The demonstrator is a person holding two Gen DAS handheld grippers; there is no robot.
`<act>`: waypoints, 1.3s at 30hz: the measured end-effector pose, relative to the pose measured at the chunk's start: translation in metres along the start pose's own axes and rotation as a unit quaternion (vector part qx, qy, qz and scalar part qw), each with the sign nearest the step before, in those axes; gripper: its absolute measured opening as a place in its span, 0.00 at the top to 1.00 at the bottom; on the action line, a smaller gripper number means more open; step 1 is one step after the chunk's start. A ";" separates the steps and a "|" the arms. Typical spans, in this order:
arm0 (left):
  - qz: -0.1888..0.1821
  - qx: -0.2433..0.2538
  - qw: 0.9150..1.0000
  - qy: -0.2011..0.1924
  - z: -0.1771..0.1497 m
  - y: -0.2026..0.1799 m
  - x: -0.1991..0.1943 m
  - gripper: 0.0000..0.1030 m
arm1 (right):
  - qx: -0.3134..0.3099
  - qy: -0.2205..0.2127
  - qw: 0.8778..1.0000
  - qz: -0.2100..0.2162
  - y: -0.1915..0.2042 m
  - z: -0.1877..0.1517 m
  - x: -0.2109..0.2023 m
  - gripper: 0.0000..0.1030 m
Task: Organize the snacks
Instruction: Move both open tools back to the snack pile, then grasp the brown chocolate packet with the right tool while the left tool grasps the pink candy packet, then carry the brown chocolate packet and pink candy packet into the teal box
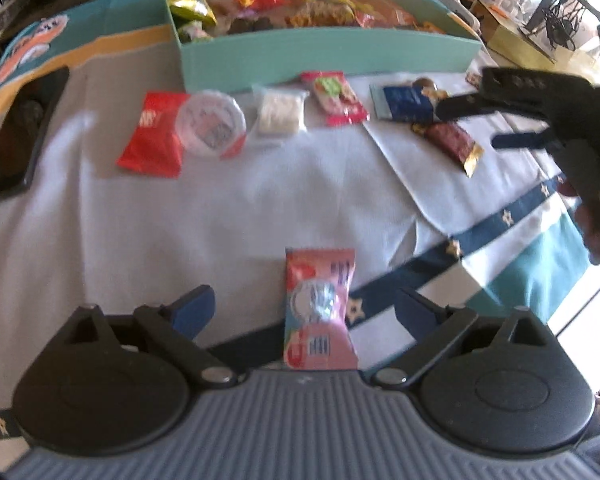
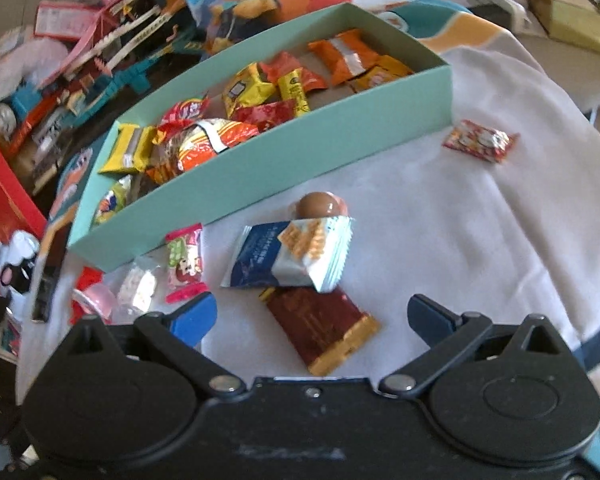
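Observation:
A mint green box full of wrapped snacks stands at the back of the white cloth; it also shows in the right wrist view. My left gripper is open, with a pink snack packet lying on the cloth between its fingers. My right gripper is open just above a dark red and gold packet, with a blue and white packet and a brown ball beyond it. The right gripper also shows in the left wrist view, over those packets.
Loose on the cloth in front of the box: a red packet, a round clear lidded cup, a white packet, a pink and green packet. A small red packet lies right of the box. A black phone lies left. Toys clutter the far left.

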State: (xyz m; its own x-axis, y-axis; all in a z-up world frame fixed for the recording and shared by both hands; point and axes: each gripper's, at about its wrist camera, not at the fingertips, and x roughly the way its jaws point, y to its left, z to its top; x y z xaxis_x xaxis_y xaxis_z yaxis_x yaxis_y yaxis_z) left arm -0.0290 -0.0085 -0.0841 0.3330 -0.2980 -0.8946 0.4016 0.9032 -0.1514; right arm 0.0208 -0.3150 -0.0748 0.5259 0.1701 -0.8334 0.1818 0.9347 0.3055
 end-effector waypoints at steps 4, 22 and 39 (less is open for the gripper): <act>0.026 0.024 0.999 -0.019 -0.006 -0.004 -0.001 0.31 | -0.042 -0.001 0.999 -0.028 0.012 -0.003 0.010 0.15; 0.011 -0.050 0.997 -0.057 0.010 0.036 -0.001 0.54 | -0.162 0.011 0.985 -0.061 0.073 -0.036 0.013 0.54; 0.018 -0.052 0.996 -0.075 0.006 0.039 -0.011 0.84 | -0.184 0.000 0.982 -0.046 0.086 -0.044 -0.004 0.65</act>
State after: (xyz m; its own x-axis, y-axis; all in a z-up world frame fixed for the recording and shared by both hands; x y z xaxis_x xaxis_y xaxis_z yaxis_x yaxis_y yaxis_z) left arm -0.0118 0.0278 -0.0780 0.4719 -0.3010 -0.8287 0.2993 0.9388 -0.1705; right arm -0.0026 -0.2213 -0.0652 0.5220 0.0789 -0.8493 -0.0843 0.9956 0.0407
